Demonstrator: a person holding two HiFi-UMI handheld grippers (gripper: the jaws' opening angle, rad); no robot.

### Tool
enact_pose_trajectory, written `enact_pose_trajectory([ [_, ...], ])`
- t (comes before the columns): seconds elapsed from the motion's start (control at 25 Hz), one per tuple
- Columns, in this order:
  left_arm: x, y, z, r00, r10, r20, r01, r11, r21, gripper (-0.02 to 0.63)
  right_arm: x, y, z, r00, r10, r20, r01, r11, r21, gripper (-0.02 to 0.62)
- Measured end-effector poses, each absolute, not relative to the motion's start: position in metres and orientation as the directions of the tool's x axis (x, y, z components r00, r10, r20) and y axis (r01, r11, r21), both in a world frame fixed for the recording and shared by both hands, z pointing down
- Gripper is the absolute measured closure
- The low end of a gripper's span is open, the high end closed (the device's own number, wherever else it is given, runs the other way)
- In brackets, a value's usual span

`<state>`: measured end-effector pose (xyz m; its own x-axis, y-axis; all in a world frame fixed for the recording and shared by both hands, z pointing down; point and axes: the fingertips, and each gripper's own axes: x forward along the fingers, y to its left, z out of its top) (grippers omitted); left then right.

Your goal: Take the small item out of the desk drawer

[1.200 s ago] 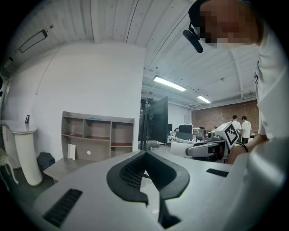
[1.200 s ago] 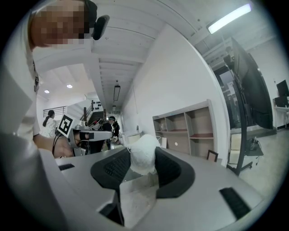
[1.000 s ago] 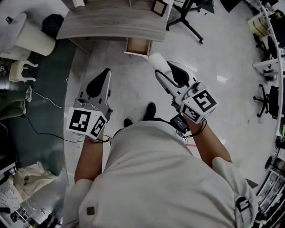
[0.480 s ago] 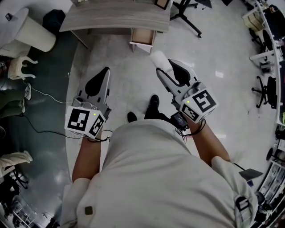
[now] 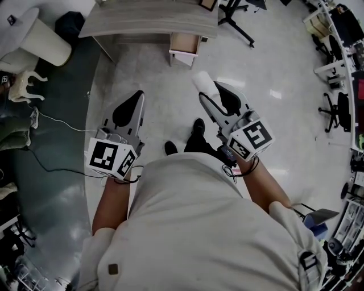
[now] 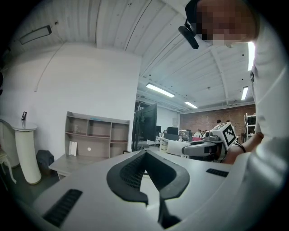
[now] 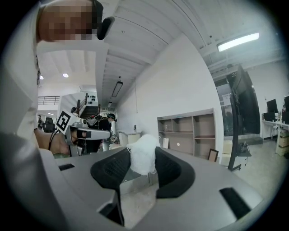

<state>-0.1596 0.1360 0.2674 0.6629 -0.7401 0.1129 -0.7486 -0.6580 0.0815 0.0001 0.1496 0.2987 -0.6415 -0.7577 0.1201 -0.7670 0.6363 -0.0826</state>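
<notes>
My right gripper [image 5: 206, 86] is shut on a small white fluffy item [image 5: 202, 80], which sticks out past its tips; in the right gripper view the white item [image 7: 142, 153] sits pinched between the black pads [image 7: 168, 170]. My left gripper [image 5: 138, 95] is held level beside it with its jaws together and nothing in them; the left gripper's pads [image 6: 135, 169] meet at the tip. The grey desk [image 5: 149, 23] stands ahead, with its wooden drawer [image 5: 185, 45] pulled open below the edge. Both grippers are well short of the desk, above the pale floor.
A white pedestal [image 5: 41, 40] and a dark bag [image 5: 69, 25] stand left of the desk. A cable [image 5: 54, 128] trails on the floor at left. An office chair base [image 5: 239, 17] is right of the desk. My feet [image 5: 196, 128] are on the floor between the grippers.
The view has drifted away from the desk, which sits a little higher and farther now. Both grippers keep their poses, and the right one still holds the white item.
</notes>
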Motion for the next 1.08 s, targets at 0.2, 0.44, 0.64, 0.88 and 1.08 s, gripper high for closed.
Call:
enact_pose_trajectory([
  [0.2, -0.173, 0.144, 0.268, 0.668, -0.736, 0.107, -0.744, -0.663, 0.089, 0.591, -0.016, 0.163, 0.299, -0.636, -0.763, 0.118, -0.771, 0.632, -0.072, 0.422],
  [0.44, -0.177, 0.149, 0.269, 0.676, -0.729, 0.107, -0.737, -0.670, 0.092, 0.591, -0.023, 0.171, 0.300, -0.632, -0.765, 0.121, -0.774, 0.629, -0.068, 0.422],
  [0.64, -0.178, 0.148, 0.270, 0.680, -0.725, 0.108, -0.733, -0.673, 0.098, 0.591, -0.023, 0.170, 0.297, -0.627, -0.770, 0.118, -0.779, 0.624, -0.065, 0.422],
  [0.88, -0.180, 0.145, 0.274, 0.686, -0.720, 0.104, -0.728, -0.679, 0.099, 0.591, -0.025, 0.165, 0.300, -0.624, -0.771, 0.125, -0.781, 0.621, -0.066, 0.422],
  [1.08, -0.175, 0.142, 0.275, 0.682, -0.723, 0.109, -0.731, -0.674, 0.106, 0.591, -0.020, 0.162, 0.298, -0.625, -0.771, 0.121, -0.780, 0.622, -0.065, 0.422],
])
